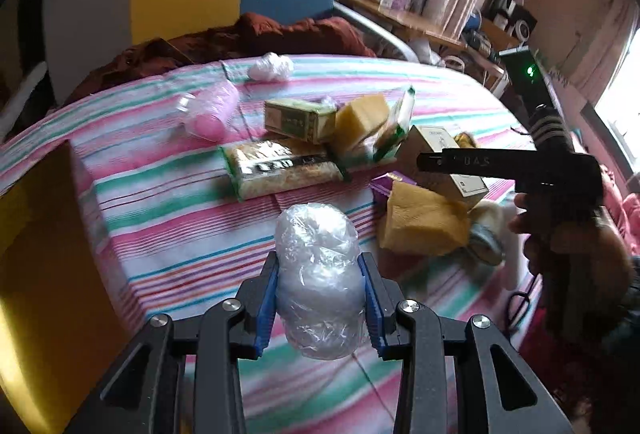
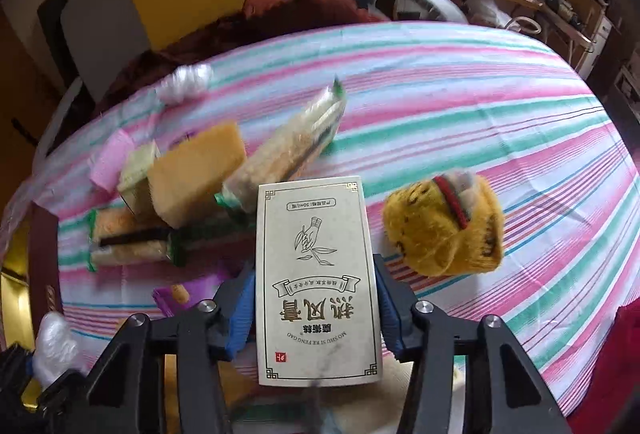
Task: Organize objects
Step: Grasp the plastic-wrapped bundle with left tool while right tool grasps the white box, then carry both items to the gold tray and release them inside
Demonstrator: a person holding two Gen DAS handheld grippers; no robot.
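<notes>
A bed covered by a pink, teal and white striped cotton sheet (image 1: 168, 218) fills both views, running out ahead of and beneath both grippers. At the left gripper's left sits a large open cardboard box with a yellow inside and maroon rim (image 1: 44, 266), cut off by the frame edge. Ahead of the left gripper (image 1: 320, 298) lies a flat clear-wrapped pack of pale noodles with green ends (image 1: 280, 170), and beyond it a green and cream carton (image 1: 300, 120) leans against a tan sponge-like block (image 1: 360, 122); a pink translucent plastic container (image 1: 208, 110) further left is blurred. The right gripper (image 2: 316, 310) has its blue pads set against both long sides of a cream rectangular cardboard box printed with a hand-and-leaf drawing (image 2: 318, 274), which stands between the jaws with its print upside down (its lower edge hides whatever lies under it). Just right of that gripper is a fuzzy yellow plush toy with a red and green band (image 2: 444, 230), its shape hard to make out. The left gripper is clenched on a crumpled ball of clear plastic film (image 1: 320, 274), which bulges out above and below the pads, clear of the sheet. In the left view the right gripper appears from the side, angled down, with the person's hand (image 1: 576, 246) wrapped round its handle, half in shadow. A small white crumpled wad (image 1: 270, 66) lies far ahead.
</notes>
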